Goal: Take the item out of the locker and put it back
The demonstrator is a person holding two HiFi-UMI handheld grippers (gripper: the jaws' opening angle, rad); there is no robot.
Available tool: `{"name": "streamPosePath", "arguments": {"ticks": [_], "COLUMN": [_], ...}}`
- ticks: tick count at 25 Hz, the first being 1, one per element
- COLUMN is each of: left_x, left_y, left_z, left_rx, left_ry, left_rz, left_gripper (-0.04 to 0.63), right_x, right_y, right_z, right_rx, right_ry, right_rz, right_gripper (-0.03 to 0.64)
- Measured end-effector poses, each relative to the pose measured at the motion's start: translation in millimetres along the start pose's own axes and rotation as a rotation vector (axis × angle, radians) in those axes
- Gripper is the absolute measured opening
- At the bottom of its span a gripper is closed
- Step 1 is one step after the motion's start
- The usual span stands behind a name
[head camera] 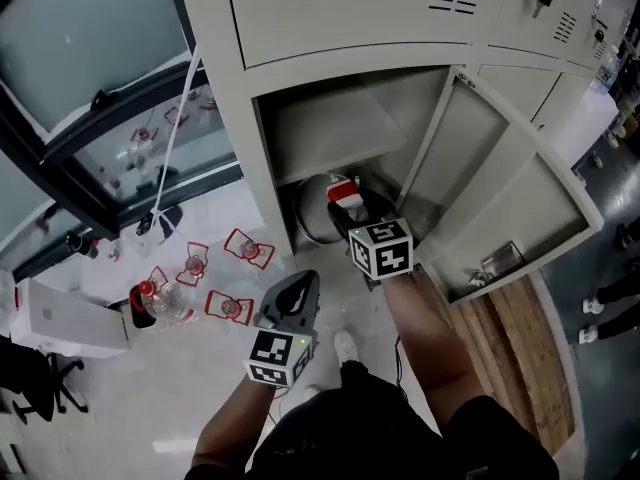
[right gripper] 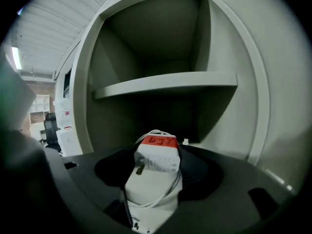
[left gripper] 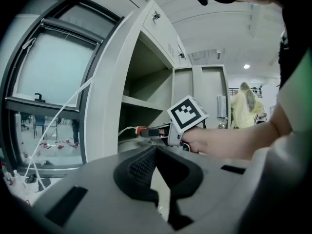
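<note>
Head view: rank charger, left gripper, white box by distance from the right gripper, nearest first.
1. charger: held in the right gripper, at the locker opening.
2. left gripper: just below-left, outside the locker.
3. white box: far left of the picture.
</note>
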State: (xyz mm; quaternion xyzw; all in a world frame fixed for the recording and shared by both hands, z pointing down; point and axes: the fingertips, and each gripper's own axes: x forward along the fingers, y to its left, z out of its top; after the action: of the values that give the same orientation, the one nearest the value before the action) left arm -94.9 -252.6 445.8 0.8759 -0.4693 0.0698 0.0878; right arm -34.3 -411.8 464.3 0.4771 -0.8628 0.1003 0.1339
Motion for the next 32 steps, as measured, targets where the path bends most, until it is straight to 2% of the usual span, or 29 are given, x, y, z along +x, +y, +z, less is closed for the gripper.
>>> {"name": "streamPosePath", "arguments": {"ticks": [11, 16, 23, 32], "left_x": [20.0, 23.4, 25.5, 22.4], "left_y": [4.8, 4.4, 9.8, 11.4], "left_z": [-2.4, -9.9, -0.1, -2.7], "left_rx": [0.004, -0.009, -0.002, -0.005], "left_ry": [0.025, 0.070, 0.017, 0.024], "left_rz": [0.013, 0.010, 0.024, 0.028], "left_gripper": [0.002, 0.002, 0.002, 0.002], "right_x": [42.7, 53.2, 64.5, 72.6], "right_y": [-14.1, -20.2, -22.8, -20.2], "right_z": [-25.1, -37.7, -50.0, -61.1], "right_rx": [-0.047, -0.079, -0.101, -0.166], "right_ry": [0.085, 0.145, 0.216, 0.287], "right_rz": [0.008, -0.002, -0.005, -0.022], "right_gripper": [0.270, 0.270, 0.270, 0.270]}}
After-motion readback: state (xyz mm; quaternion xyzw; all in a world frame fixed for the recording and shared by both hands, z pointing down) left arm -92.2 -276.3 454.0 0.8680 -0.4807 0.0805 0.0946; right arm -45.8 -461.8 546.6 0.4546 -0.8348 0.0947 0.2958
